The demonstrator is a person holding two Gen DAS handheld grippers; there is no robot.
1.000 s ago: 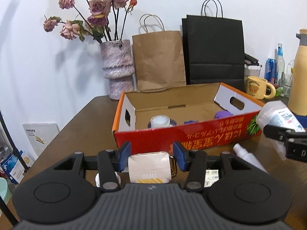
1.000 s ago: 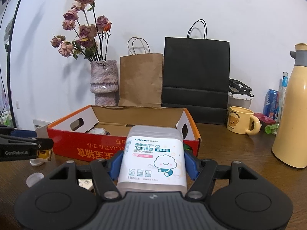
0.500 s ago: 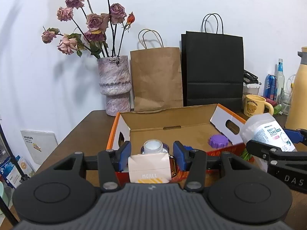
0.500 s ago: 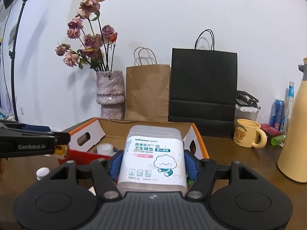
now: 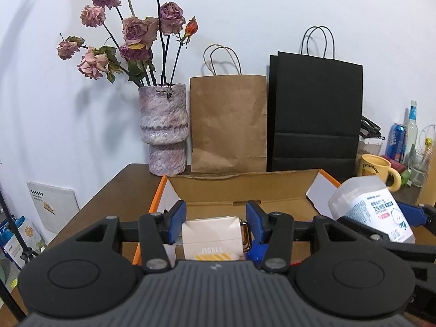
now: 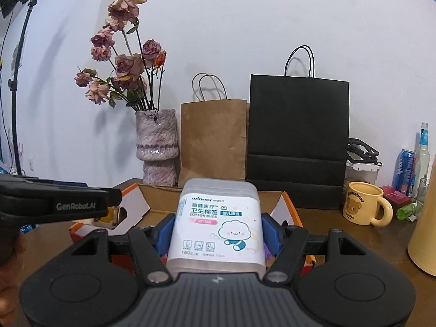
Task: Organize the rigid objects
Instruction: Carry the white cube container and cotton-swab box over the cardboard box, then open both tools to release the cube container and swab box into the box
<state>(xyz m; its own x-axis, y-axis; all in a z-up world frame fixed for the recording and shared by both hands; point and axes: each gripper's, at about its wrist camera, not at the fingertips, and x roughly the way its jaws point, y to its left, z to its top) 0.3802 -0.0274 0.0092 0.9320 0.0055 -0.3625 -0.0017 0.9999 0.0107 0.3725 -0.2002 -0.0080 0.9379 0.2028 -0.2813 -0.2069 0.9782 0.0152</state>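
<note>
Left gripper [image 5: 215, 224] pinching a small white carton [image 5: 211, 238] between blue pads, held upright, probably so it goes in standing. Right gripper [image 6: 215, 231] clamped on a clear cotton-bud box [image 6: 218, 226], label facing back toward the camera. Both carried just short of the open cardboard box [image 5: 245, 188], which lies ahead of and below each gripper, likely the drop spot. Beyond it on the tabletop [image 6: 340, 223], well clear: vase [image 5: 163, 128], paper bags, mug [image 6: 365, 204].

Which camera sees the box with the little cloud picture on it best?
The right wrist view: the cotton bud box sits centred between the right gripper pads, label facing the camera. The left wrist view shows it tilted near the right edge, partly hidden.
</note>
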